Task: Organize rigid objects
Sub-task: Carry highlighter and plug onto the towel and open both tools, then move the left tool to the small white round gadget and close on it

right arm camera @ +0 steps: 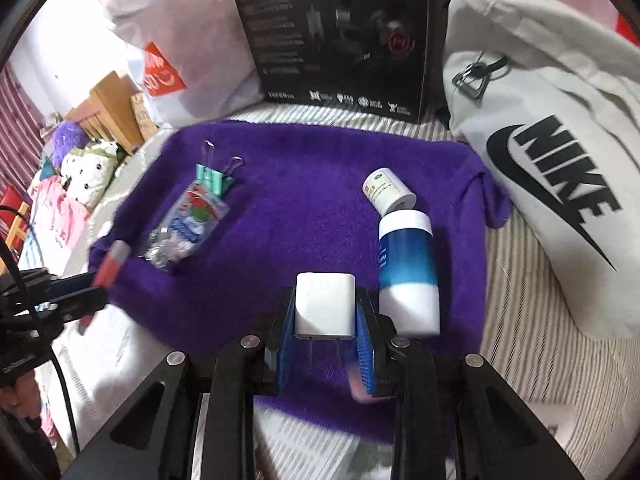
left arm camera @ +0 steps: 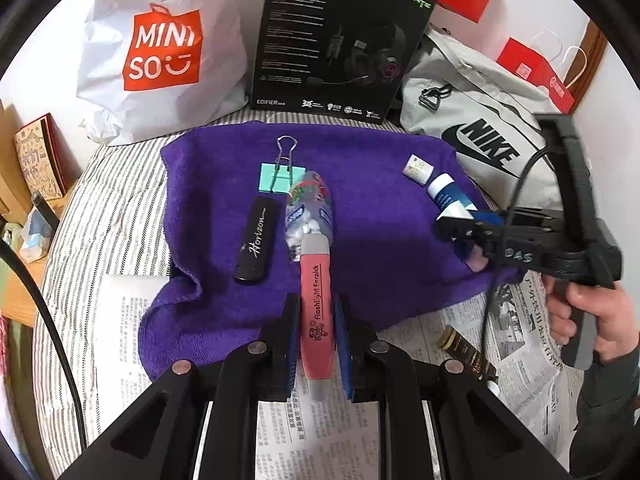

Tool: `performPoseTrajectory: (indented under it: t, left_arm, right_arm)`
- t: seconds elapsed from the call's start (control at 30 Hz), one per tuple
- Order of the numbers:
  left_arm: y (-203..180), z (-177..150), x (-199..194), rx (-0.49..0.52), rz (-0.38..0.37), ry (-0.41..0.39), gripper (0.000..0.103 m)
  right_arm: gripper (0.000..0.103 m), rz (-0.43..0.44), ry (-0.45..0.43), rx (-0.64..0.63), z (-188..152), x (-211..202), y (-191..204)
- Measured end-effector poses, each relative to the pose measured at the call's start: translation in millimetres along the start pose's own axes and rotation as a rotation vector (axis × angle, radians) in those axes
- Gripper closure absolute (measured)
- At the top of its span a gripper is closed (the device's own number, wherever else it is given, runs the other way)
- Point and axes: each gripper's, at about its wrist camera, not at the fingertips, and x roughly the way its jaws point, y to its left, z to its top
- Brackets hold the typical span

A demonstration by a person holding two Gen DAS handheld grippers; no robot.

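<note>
Purple towelling fills most of what I see: a purple towel spread over striped bedding, with newspaper at its near edge. My left gripper is pinching a pink pen-shaped flashlight between its blue pads, and the flashlight's long axis runs straight out along the fingers, its grey tip pointing away from me over the towel. It is salmon pink with black lettering down the barrel and grey ends.

My right gripper is clamped on a white charger plug, a rounded white block whose two metal prongs point back toward me, its flat face away. It hangs over the near part of the towel.

Just ahead of the left fingers lies a clear plastic bottle holding small white pieces, its length in line with the flashlight. To the left of it lies a black stick marked Horizon, and beyond that a teal binder clip.

Just right of the right gripper's fingers a blue and white bottle lies on its side, cap away from me, with a small white bottle lying beyond it. I cannot see what is in either one.
</note>
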Motion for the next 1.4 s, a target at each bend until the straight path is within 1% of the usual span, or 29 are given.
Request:
performPoseTrajectory:
  t: [0.07, 0.2, 0.3, 0.5, 0.57, 0.63, 0.67, 0.77, 0.87, 1.0, 1.07, 1.23, 1.4]
  left_arm:
    - [2.9, 2.3, 2.2, -0.009, -0.017, 0.001, 0.087]
    - [2.8, 6.5, 5.8, 0.005, -0.015, -0.001, 0.087]
    - [1.6, 9.7, 9.2, 0.009, -0.018, -0.003, 0.087]
    - [-1.5, 16.6, 16.2, 0.012, -0.028, -0.002, 0.087]
    - [-3.9, 18.8, 18.7, 0.018, -0.028, 0.002, 0.087]
    - [-6.3, 20.9, 21.5, 0.028, -0.029, 0.005, 0.087]
    - [-6.6, 21.9, 23.2, 0.031, -0.028, 0.008, 0.087]
    - [-10.3, 25.5, 30.7, 0.036, -0.034, 0.021, 0.087]
    - [-17.4, 28.8, 38.5, 0.057, -0.041, 0.034, 0.086]
    - [-28.2, 33.4, 57.7, 0.08, -0.026, 0.069, 0.086]
    - [-30.4, 34.8, 66.0, 0.085, -0.024, 0.085, 0.086]
    - [-33.6, 34.2, 86.4, 0.104, 0.022, 0.133, 0.086]
    - [-39.3, 34.4, 90.0, 0.132, 0.056, 0.132, 0.086]
  right_arm:
    - [0.075, -0.026, 0.02, -0.012, 2.9, 10.4, 0.0]
    - [0.075, -0.051, 0.047, -0.028, 6.9, 26.9, 0.9]
    - [0.075, -0.066, 0.052, -0.044, 7.0, 33.3, 2.9]
    - [0.075, -0.064, 0.032, -0.063, 4.2, 32.5, 3.2]
    - [0.073, -0.063, 0.03, -0.069, 3.8, 32.1, 3.8]
    - [0.067, -0.053, 0.033, -0.067, 3.2, 31.2, 3.8]
    - [0.065, -0.05, 0.038, -0.064, 2.5, 30.1, 3.7]
    - [0.062, -0.05, 0.038, -0.058, -0.5, 21.9, 4.4]
    - [0.057, -0.073, 0.033, -0.068, -3.6, 10.2, 5.2]
    - [0.054, -0.075, 0.002, -0.056, -11.7, -13.1, 1.5]
    - [0.054, -0.071, -0.008, -0.047, -16.7, -23.0, -1.0]
    - [0.054, -0.094, -0.015, -0.033, -32.6, -42.4, -9.1]
    - [0.054, -0.061, -0.031, 0.021, -52.7, -58.4, -18.7]
